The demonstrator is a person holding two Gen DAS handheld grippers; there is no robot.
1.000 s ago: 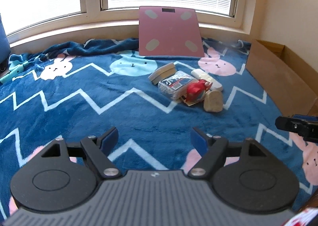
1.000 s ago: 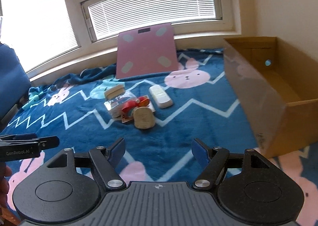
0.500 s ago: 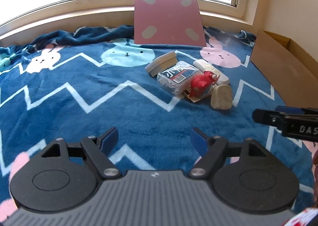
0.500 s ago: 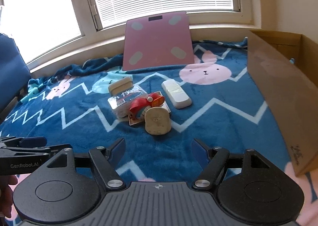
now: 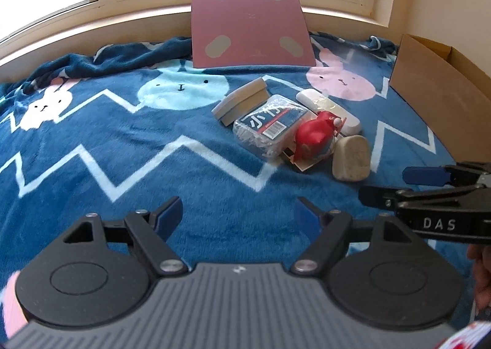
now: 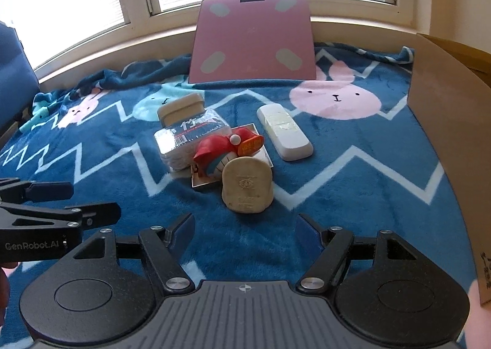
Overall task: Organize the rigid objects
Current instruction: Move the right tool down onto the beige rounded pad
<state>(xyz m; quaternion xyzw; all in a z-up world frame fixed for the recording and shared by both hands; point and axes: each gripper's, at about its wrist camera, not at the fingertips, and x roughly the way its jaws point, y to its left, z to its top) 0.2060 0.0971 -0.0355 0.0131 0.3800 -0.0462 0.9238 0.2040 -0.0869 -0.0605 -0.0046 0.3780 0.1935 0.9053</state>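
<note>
On the blue blanket (image 6: 92, 146) a small pile of objects lies in the middle. From the left: a tan block (image 6: 181, 108), a wrapped packet (image 6: 190, 137), a red toy (image 6: 214, 151) on a flat card, a beige plug-shaped piece (image 6: 247, 185) and a white bar (image 6: 284, 131). Far right stands the cardboard box (image 6: 442, 122), probably the place for them.

The left gripper (image 5: 237, 214) is open and empty, and the pile lies ahead of it and to its right. The right gripper (image 6: 245, 226) is also open and empty. The beige piece lies just ahead of it, almost on its centre line, with its long axis pointing toward the gripper. So the right hand seems nearer and better placed to take it first.
</note>
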